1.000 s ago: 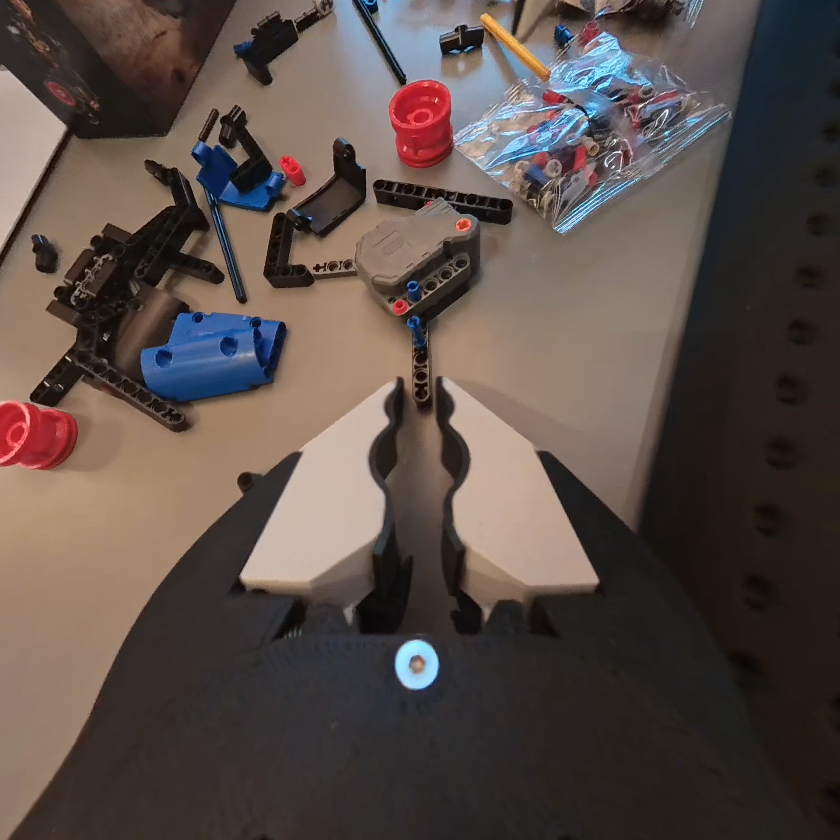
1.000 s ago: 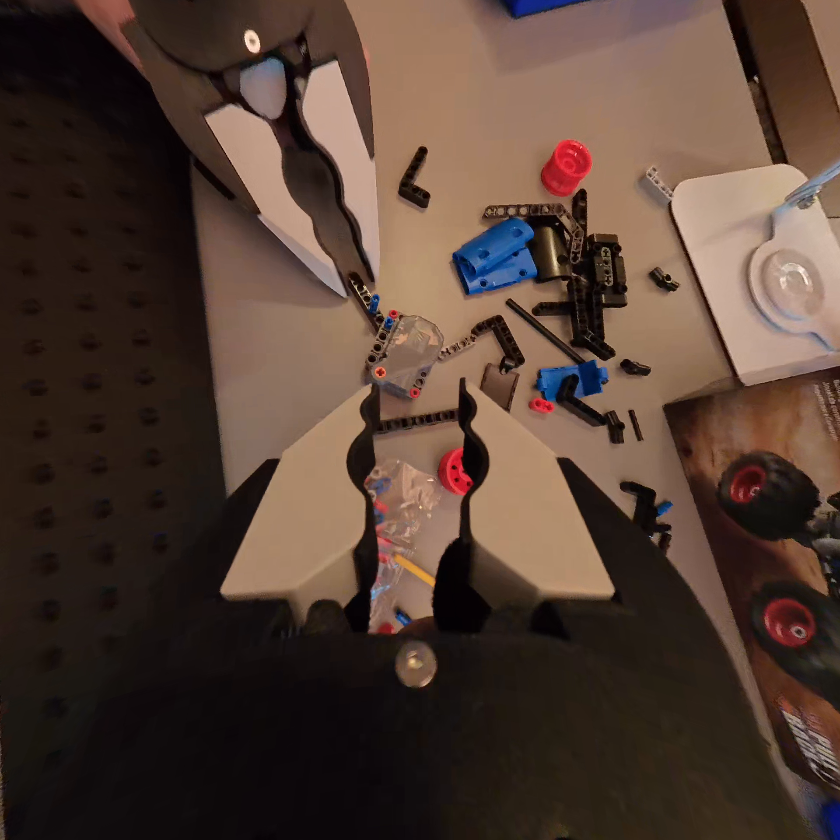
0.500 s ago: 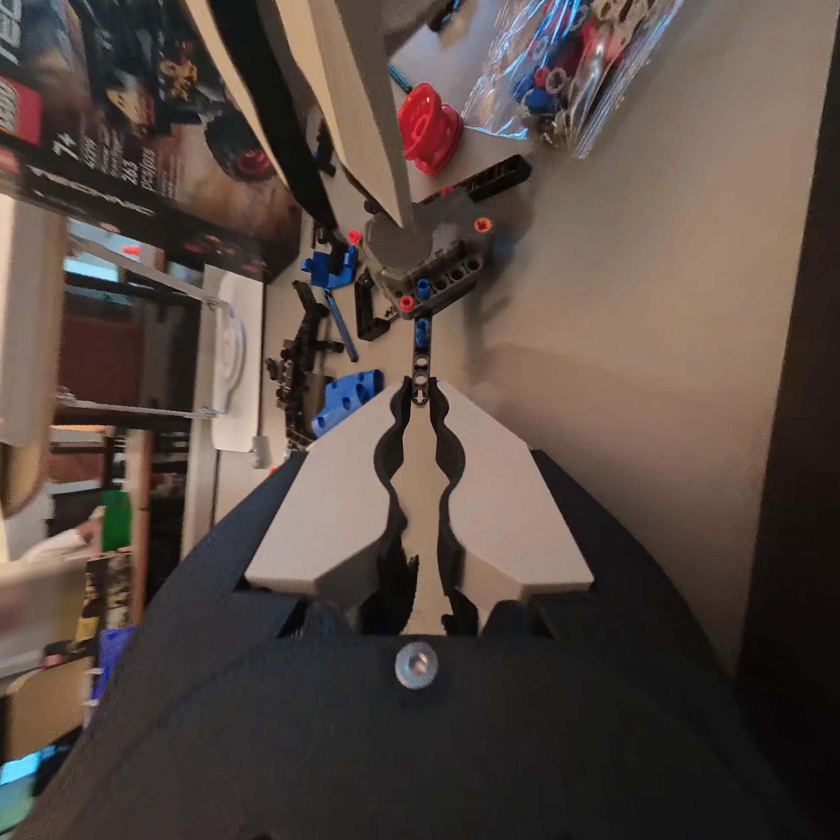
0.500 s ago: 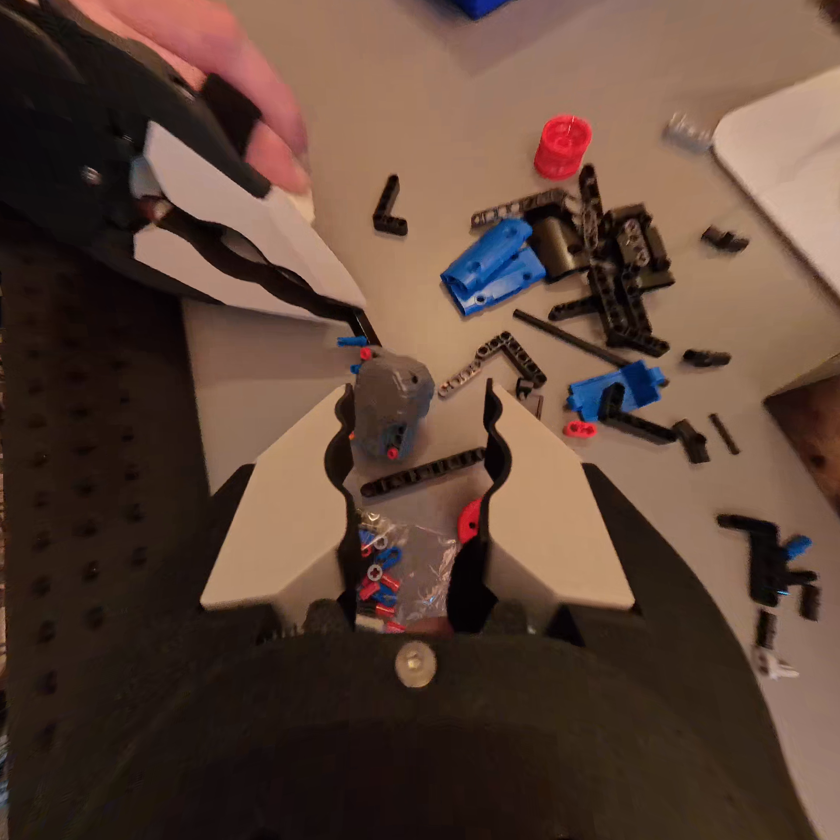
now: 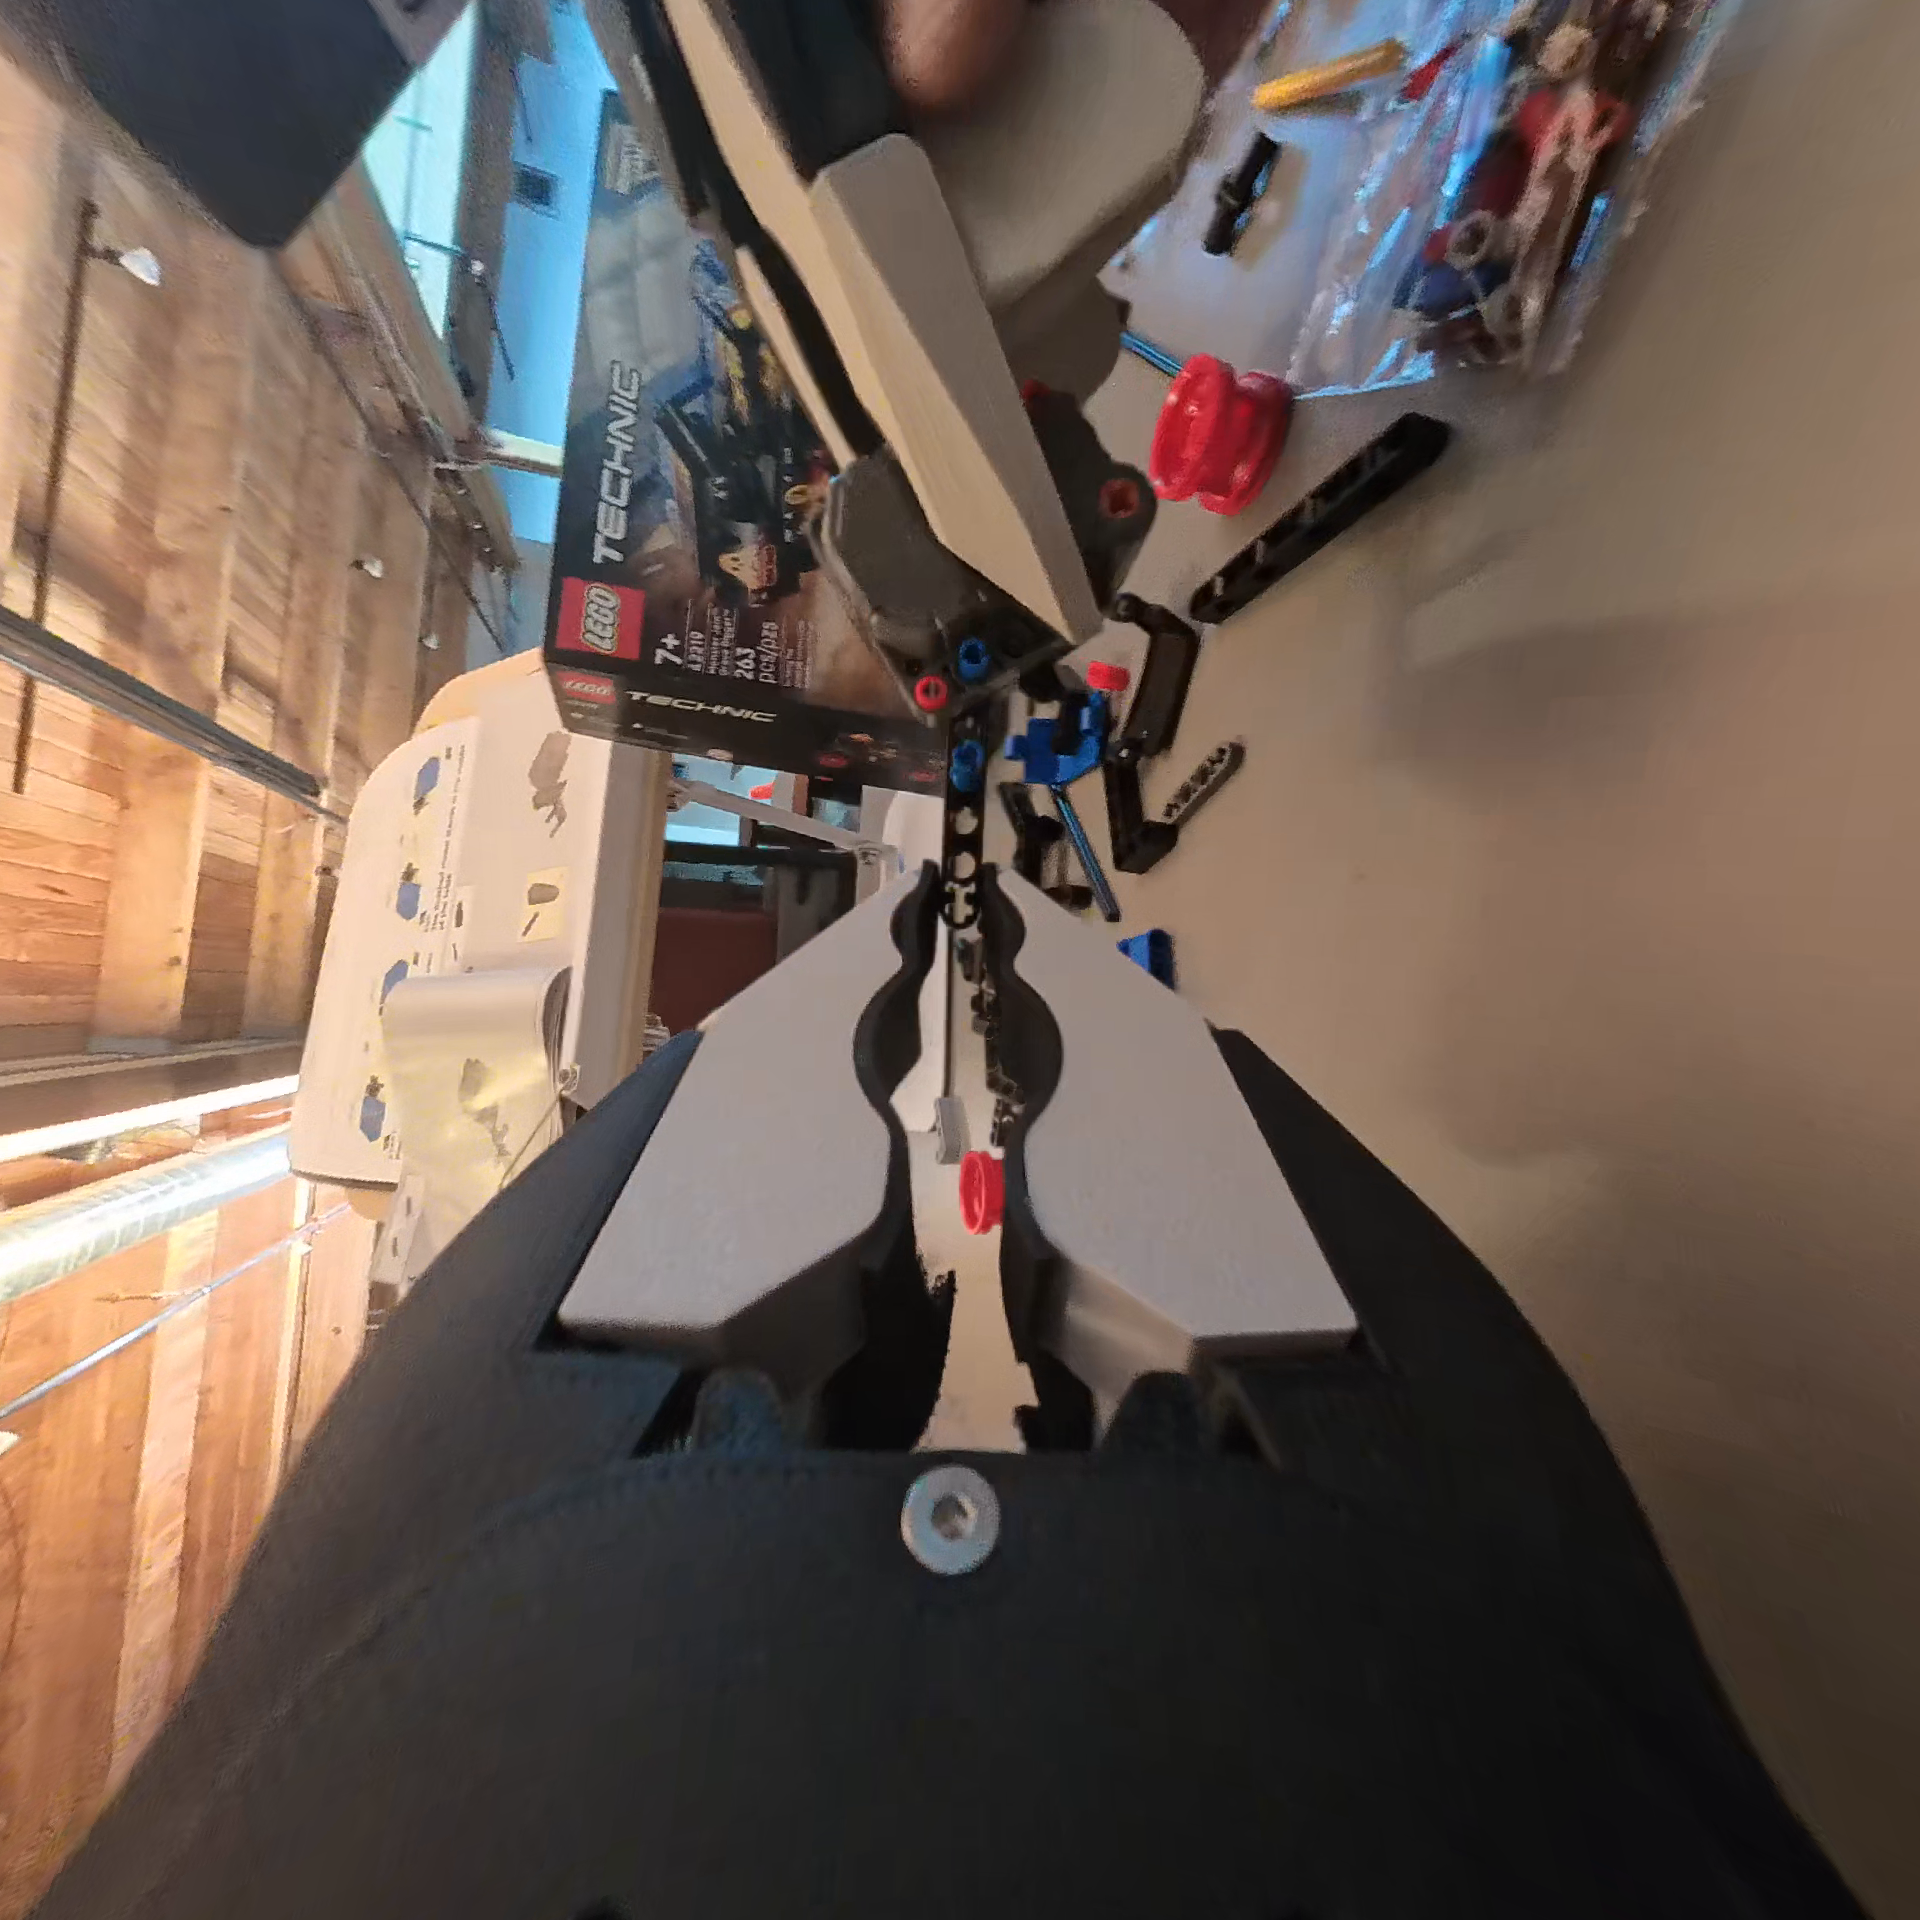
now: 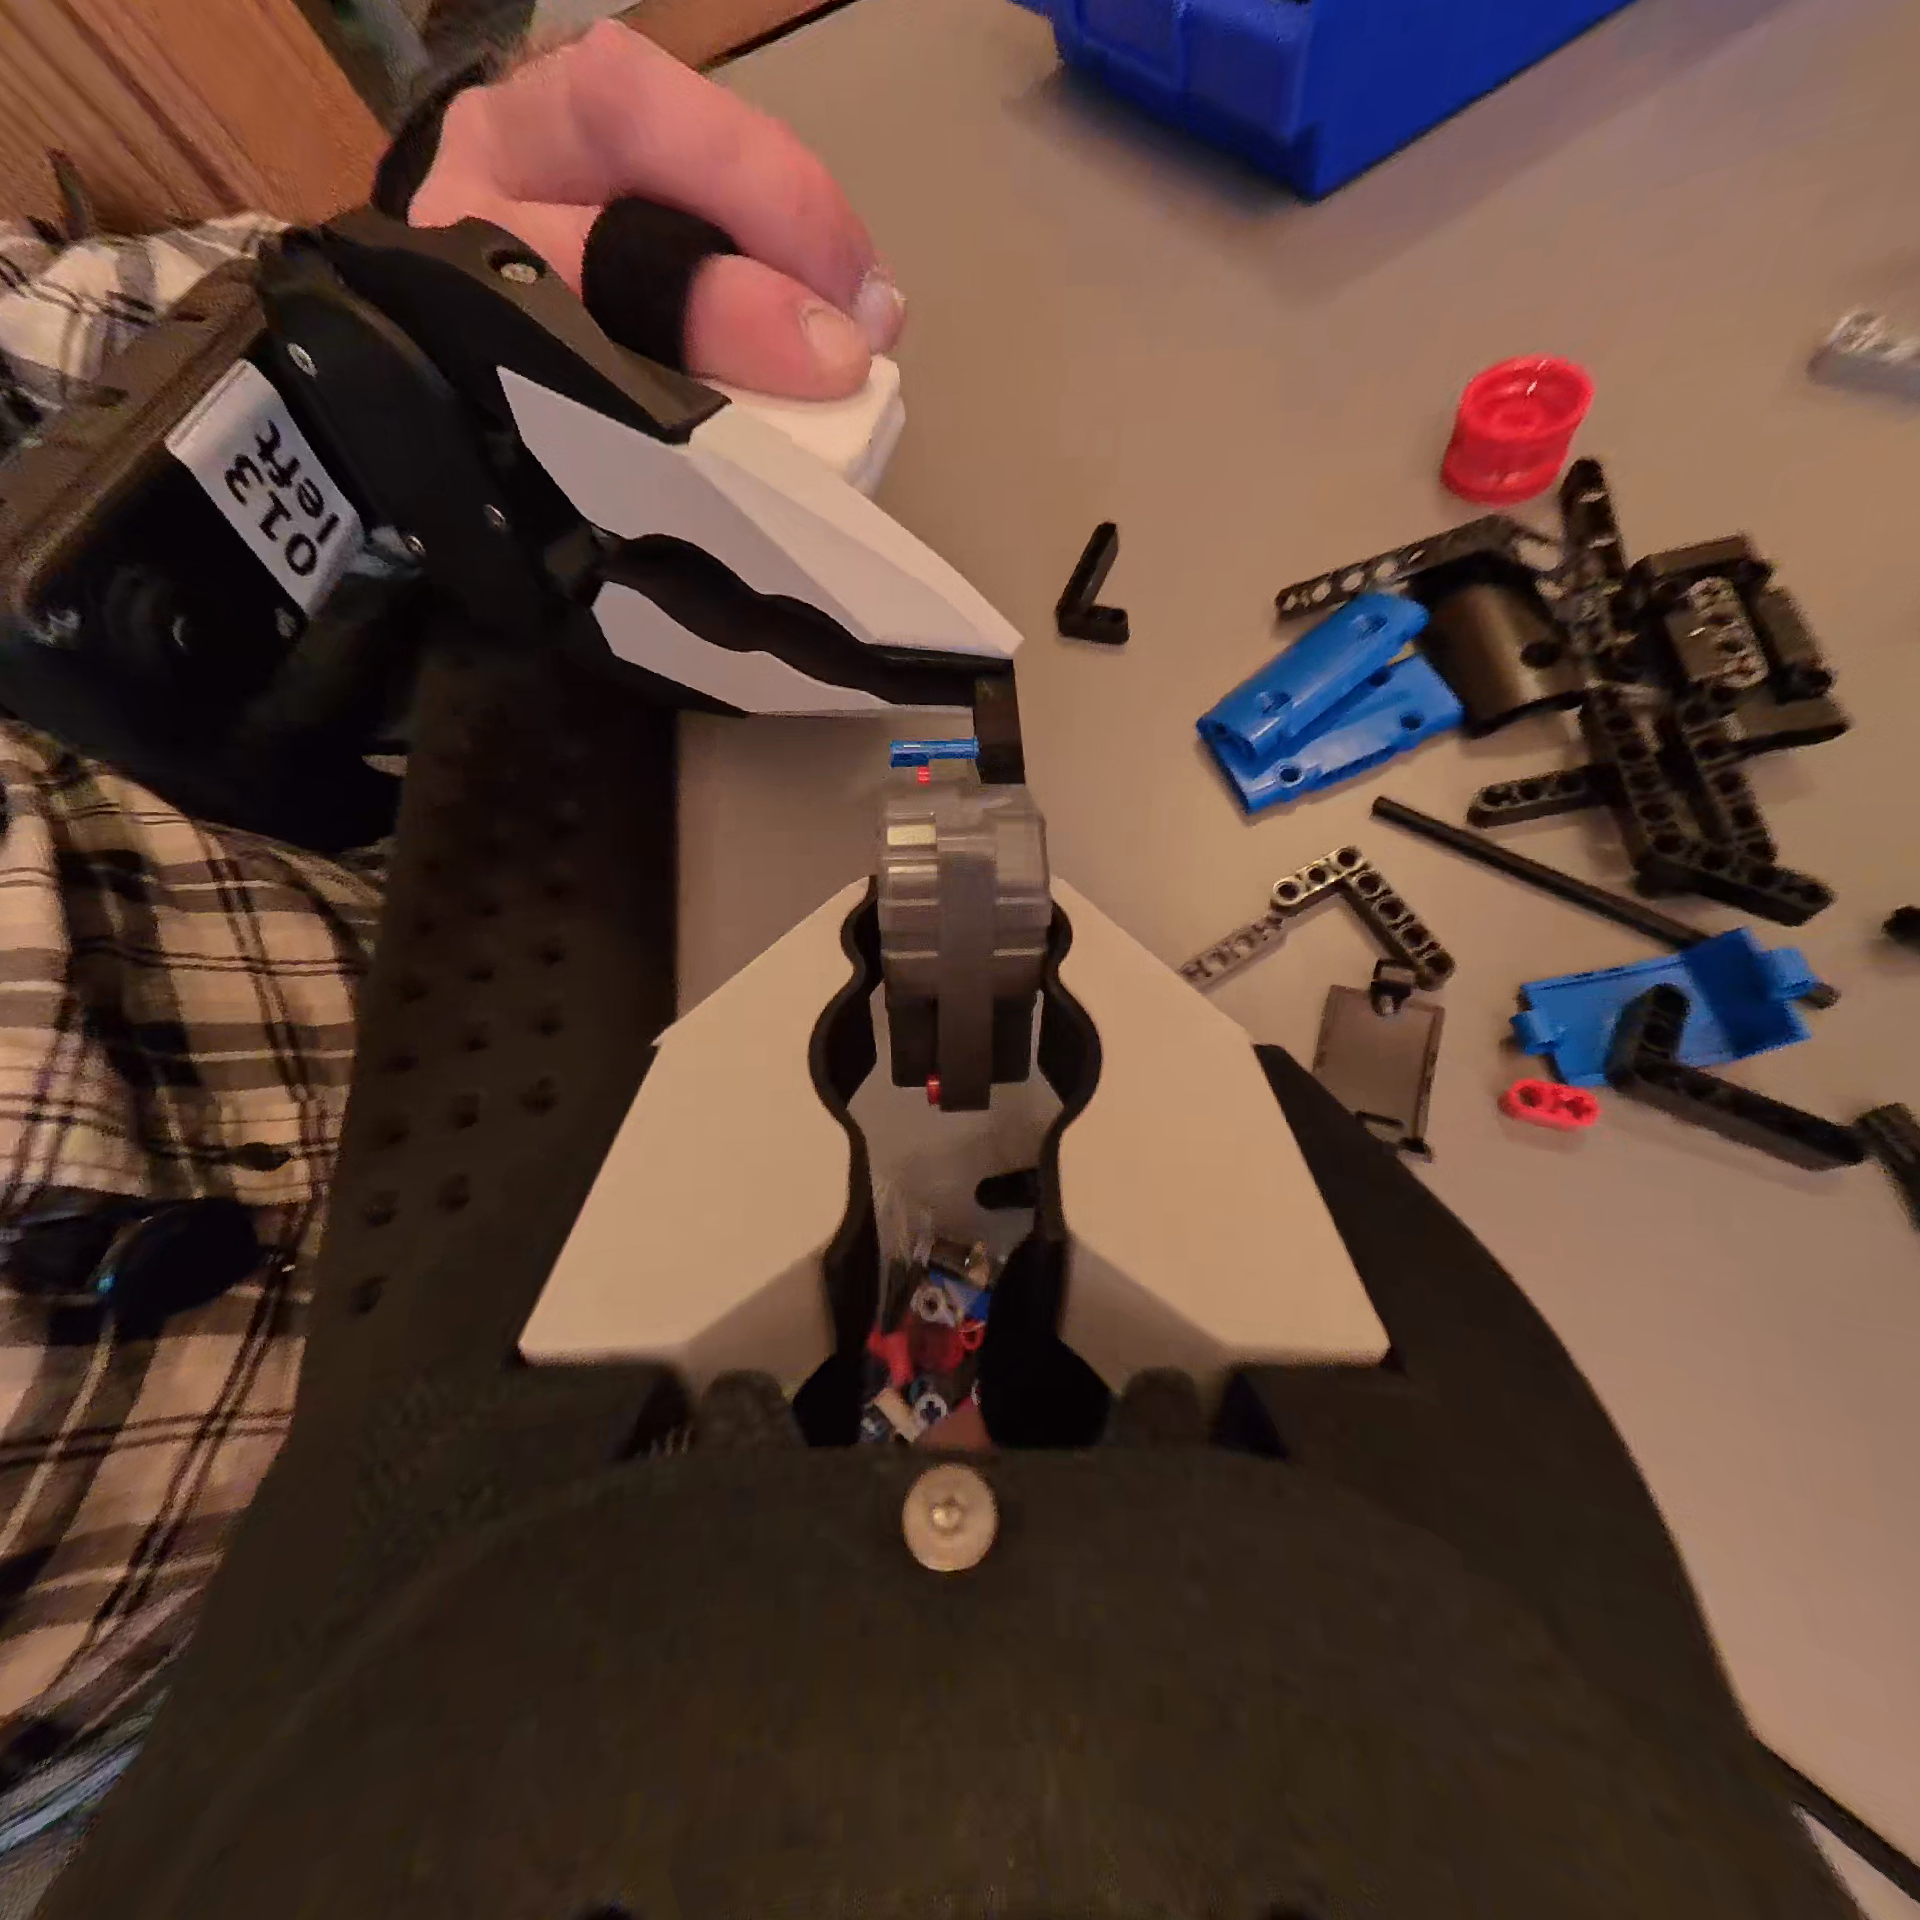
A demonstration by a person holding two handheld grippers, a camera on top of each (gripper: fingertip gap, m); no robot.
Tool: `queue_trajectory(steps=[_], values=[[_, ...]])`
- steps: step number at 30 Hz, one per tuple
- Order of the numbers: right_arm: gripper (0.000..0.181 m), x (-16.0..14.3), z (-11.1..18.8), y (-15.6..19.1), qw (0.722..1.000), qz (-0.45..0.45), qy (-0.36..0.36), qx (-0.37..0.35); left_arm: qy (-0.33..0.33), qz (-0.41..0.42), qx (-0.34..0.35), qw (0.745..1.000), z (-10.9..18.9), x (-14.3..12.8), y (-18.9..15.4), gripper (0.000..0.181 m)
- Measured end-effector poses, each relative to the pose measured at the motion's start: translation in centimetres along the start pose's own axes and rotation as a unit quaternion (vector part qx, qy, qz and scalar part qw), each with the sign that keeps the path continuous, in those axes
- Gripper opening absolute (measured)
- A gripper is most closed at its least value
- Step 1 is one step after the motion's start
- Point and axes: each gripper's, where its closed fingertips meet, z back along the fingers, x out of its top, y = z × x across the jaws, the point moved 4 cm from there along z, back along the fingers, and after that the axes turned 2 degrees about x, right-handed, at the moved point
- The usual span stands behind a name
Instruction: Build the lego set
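Observation:
My left gripper [image 5: 961, 894] is shut on a thin black beam [image 5: 964, 821] with a blue pin [image 5: 966, 762] in it, held off the table. The beam's far end meets the underside of a grey motor block [image 5: 904, 561]. My right gripper [image 6: 961, 904] is shut on that grey motor block [image 6: 961, 862] and holds it upright above the table. In the right wrist view the left gripper [image 6: 1006, 670] comes in from the left, in a person's hand, with the black beam [image 6: 1000, 727] hanging just above the block. The right gripper [image 5: 987, 561] shows at the top of the left wrist view.
Loose parts lie to the right: a red wheel [image 6: 1517, 426], blue panels [image 6: 1330, 696], a black frame assembly [image 6: 1683, 707], an L-beam [image 6: 1351, 904]. A bag of small parts [image 5: 1486, 197], the set's box [image 5: 686, 561] and a blue bin [image 6: 1351, 73] stand around. A dark perforated mat [image 6: 499, 935] borders the table. My hands' fingertips stand some 4 cm from each other. It is some 15 cm from my left tips to the red wheel [image 6: 1517, 426].
My right gripper has shut on the grey motor block and lifted it upright. My left gripper has rolled sideways and raised the black beam up to the block.

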Motion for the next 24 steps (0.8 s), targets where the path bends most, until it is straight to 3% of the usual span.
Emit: queue_trajectory(steps=[2, 4, 6, 8, 11, 14, 16, 18, 20, 22, 24], values=[[0.025, 0.4, 0.1, 0.2, 0.999, 0.025, 0.000, -0.039, 0.002, 0.038, -0.002, 0.999, 0.0, -0.3, 0.6, 0.007], [0.024, 0.6, 0.3, 0.2, 0.994, 0.051, 0.006, -0.092, 0.011, 0.064, 0.000, 0.998, 0.1, -1.1, 1.0, 0.035], [0.024, 1.1, 0.6, 0.4, 0.989, 0.066, -0.005, -0.133, -0.007, 0.142, -0.009, 0.990, 0.8, -1.2, 1.9, 0.052], [0.025, 1.6, 1.0, 0.6, 0.980, 0.078, -0.024, -0.179, -0.015, 0.246, -0.019, 0.969, 1.7, -1.2, 3.1, 0.052], [0.025, 2.2, 1.1, 1.4, 0.965, 0.112, -0.041, -0.233, -0.031, 0.446, -0.062, 0.892, 2.1, -0.8, 3.9, 0.050], [0.025, 2.7, 0.7, 2.5, 0.944, 0.170, -0.050, -0.277, -0.066, 0.610, -0.096, 0.783, 2.1, -1.0, 4.4, 0.051], [0.025, 3.2, 0.4, 3.3, 0.928, 0.205, -0.061, -0.305, -0.103, 0.684, -0.123, 0.712, 2.1, -1.0, 4.4, 0.041], [0.025, 3.6, 0.2, 3.9, 0.906, 0.245, -0.067, -0.340, -0.130, 0.722, -0.146, 0.663, 2.1, -0.6, 4.3, 0.032], [0.024, 3.9, 0.0, 4.4, 0.877, 0.290, -0.067, -0.377, -0.171, 0.736, -0.150, 0.637, 2.3, -0.1, 4.8, 0.018], [0.025, 4.2, 0.1, 4.8, 0.844, 0.332, -0.065, -0.417, -0.194, 0.731, -0.145, 0.638, 2.5, 0.2, 5.2, 0.017], [0.025, 4.5, 0.2, 5.2, 0.831, 0.345, -0.072, -0.431, -0.216, 0.726, -0.143, 0.637, 3.0, 0.3, 5.7, 0.014]])
